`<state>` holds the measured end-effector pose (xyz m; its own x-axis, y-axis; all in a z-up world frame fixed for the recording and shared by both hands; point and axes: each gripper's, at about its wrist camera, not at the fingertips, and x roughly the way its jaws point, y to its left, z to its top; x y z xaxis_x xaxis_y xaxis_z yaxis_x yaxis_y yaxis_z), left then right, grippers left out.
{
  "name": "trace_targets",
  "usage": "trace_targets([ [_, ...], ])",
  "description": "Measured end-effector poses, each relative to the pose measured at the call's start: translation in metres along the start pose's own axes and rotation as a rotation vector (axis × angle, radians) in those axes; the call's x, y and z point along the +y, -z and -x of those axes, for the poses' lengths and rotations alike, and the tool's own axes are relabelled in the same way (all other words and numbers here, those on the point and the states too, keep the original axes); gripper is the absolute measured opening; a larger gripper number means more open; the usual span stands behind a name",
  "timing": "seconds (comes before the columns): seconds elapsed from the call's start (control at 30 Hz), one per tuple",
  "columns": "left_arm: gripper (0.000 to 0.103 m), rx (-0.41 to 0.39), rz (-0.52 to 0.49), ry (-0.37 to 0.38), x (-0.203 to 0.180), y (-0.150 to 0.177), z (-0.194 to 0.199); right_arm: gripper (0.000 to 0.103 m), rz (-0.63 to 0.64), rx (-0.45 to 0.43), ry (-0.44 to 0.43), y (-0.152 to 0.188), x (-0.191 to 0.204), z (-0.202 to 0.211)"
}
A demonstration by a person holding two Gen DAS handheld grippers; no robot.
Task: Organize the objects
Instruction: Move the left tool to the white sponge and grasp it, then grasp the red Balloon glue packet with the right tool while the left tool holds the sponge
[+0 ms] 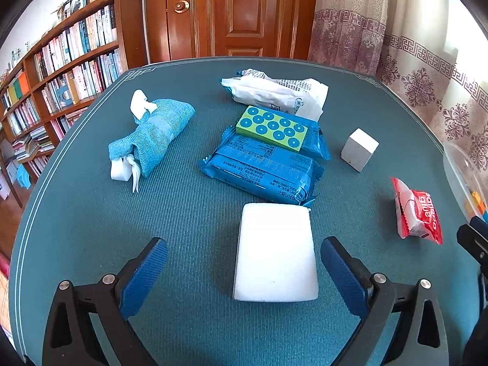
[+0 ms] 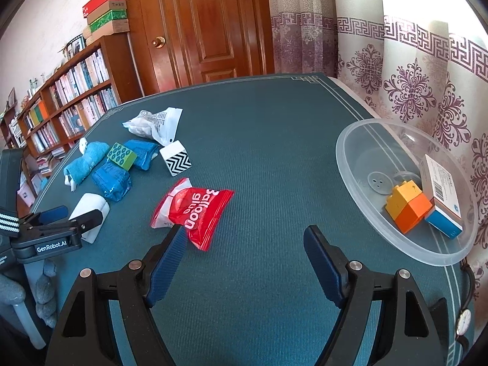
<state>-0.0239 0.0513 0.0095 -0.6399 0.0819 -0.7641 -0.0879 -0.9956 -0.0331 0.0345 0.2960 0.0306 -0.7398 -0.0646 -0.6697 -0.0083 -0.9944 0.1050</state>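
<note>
Fingers of left gripper (image 1: 244,270) stand apart, straddling the white sponge block (image 1: 275,253) flat on the tabletop (image 1: 91,228), pads not touching it. Right gripper (image 2: 244,259) likewise spread and empty; its left finger tip sits at, possibly on, the edge of the red balloon-glue packet (image 2: 192,213), contact not resolvable. Clear plastic bowl (image 2: 360,140) at right edge already holds orange-yellow blocks (image 2: 408,207) and a small carton (image 2: 442,192). Risks: soft sponge may compress and pivot out of an off-centre pinch; slick packet may slide or crumple away from a one-sided push; bowl near the tabletop edge could be nudged off.
</note>
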Motion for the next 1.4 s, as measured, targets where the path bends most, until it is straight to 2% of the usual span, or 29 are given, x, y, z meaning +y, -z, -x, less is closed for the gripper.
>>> trace_targets([
  [0.1, 0.1, 0.009, 0.004, 0.007, 0.001, 0.0, -0.001, 0.08, -0.001, 0.007, -0.009, -0.002, 0.003, -0.004],
  [0.17, 0.094, 0.018, 0.003, 0.013, 0.002, 0.0, -0.003, 0.08, 0.003, 0.01, -0.013, -0.003, 0.005, -0.006],
  [0.3, 0.089, 0.016, -0.004, 0.015, 0.0, 0.001, -0.003, 0.08, 0.013, 0.017, -0.024, -0.005, 0.009, -0.01],
  [0.5, 0.073, -0.004, -0.029, 0.029, -0.004, 0.002, -0.001, 0.08, 0.01, 0.02, -0.073, -0.017, 0.011, -0.018],
  [0.57, 0.064, -0.01, -0.041, 0.038, -0.005, 0.003, 0.0, 0.08, 0.017, 0.014, -0.088, -0.022, 0.014, -0.021],
  [0.63, 0.062, -0.015, -0.054, 0.037, -0.007, 0.004, 0.0, 0.08, 0.024, 0.009, -0.104, -0.028, 0.016, -0.024],
  [0.83, 0.061, -0.02, -0.059, 0.043, -0.008, 0.004, 0.0, 0.08, 0.024, 0.006, -0.181, -0.049, 0.021, -0.04],
  [1.03, 0.061, -0.021, -0.06, 0.044, -0.008, 0.004, 0.0, 0.08, 0.01, 0.065, -0.271, -0.059, 0.024, -0.065],
  [1.17, 0.061, -0.021, -0.06, 0.046, -0.009, 0.004, 0.0, 0.08, 0.032, 0.116, -0.325, -0.053, 0.029, -0.073],
  [1.4, 0.061, -0.022, -0.061, 0.049, -0.01, 0.004, 0.0, 0.08, 0.079, 0.17, -0.343, -0.028, 0.031, -0.065],
])
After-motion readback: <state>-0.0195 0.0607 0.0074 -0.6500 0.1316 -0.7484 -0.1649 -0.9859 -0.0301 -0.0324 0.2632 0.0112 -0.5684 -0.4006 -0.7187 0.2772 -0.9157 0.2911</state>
